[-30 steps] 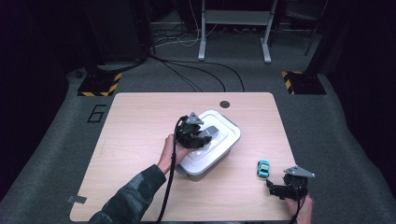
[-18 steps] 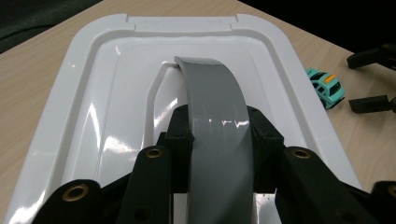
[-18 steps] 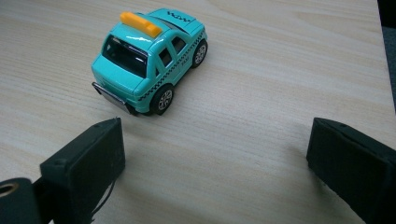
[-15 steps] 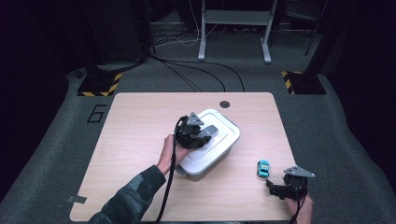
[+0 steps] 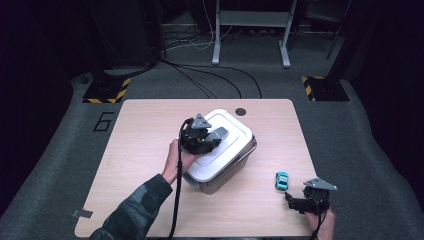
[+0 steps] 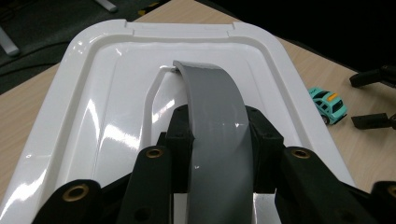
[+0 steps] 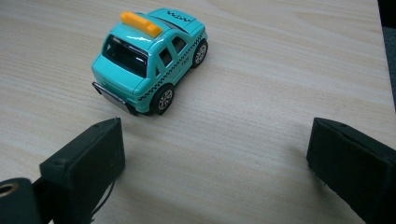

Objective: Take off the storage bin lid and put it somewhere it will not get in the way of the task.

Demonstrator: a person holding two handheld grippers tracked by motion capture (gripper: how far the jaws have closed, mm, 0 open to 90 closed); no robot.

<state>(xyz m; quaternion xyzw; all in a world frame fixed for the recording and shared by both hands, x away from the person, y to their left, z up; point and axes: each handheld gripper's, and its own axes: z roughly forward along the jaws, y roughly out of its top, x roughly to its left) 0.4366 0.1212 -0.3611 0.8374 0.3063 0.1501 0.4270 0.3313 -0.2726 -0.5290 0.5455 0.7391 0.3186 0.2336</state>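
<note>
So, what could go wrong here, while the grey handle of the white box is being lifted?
1. The left gripper is shut on the grey handle alone; the lid might come off, or the white box might tilt and swing.
2. The toy taxi stands near the box; a swing could hit it.
3. The open right gripper grips nothing, so nothing steadies the box.

Floor mat (image 5: 60,125), left of table: large dark numeral "6" (image 5: 103,121).

Toy car (image 7: 148,60), turquoise: small dark lettering on rear deck behind the orange roof sign (reads roughly "TAXI", too small to confirm). Checker band along its side, no legible words.
</note>
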